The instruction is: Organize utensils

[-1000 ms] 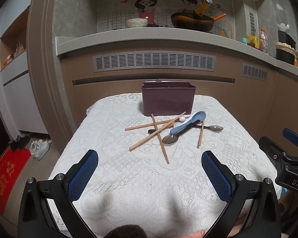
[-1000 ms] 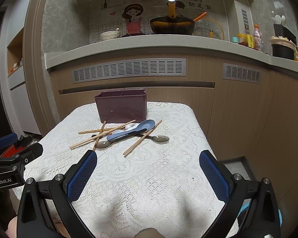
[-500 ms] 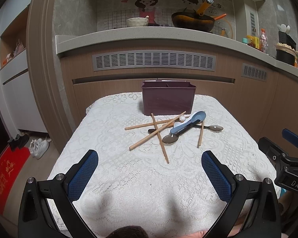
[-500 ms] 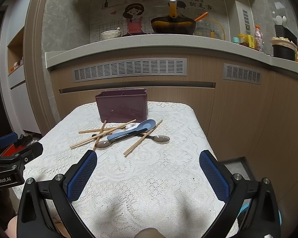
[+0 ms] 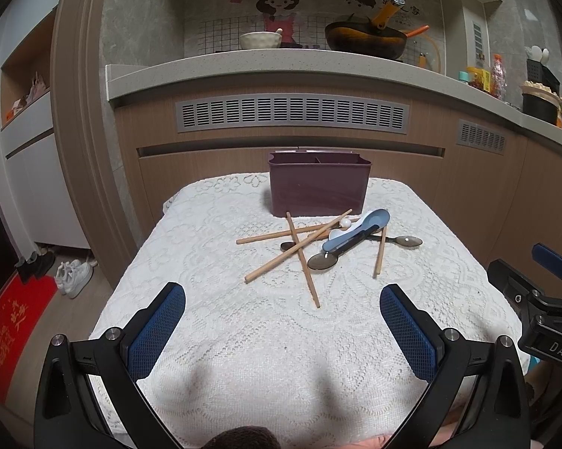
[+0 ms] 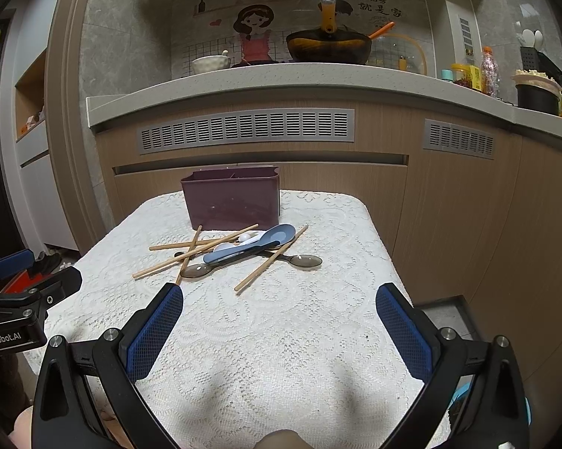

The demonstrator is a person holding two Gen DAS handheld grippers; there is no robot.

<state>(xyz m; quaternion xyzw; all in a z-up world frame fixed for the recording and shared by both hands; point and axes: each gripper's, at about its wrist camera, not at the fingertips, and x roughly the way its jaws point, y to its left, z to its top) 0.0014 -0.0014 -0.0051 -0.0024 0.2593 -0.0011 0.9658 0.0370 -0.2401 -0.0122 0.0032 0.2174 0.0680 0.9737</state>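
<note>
Nothing is picked up yet. My left claw (image 5: 282, 321) and right claw (image 6: 279, 320) both gape wide and empty over the lace tablecloth (image 5: 262, 355). At twelve o'clock lies the tangle: four wooden chopsticks (image 5: 303, 260), one blue spoon (image 5: 359, 232), one white spoon (image 6: 249, 237), and two or three dark metal spoons (image 5: 320, 261). Beyond stands one purple utensil caddy (image 5: 320, 189). Next, I judge, comes closing on one loose chopstick.

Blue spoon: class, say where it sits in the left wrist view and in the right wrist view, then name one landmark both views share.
Left wrist: blue spoon lies right of centre, atop the utensil pile.
Right wrist: blue spoon lies left of centre.
Shared landmark: the purple utensil holder just behind it.
</note>
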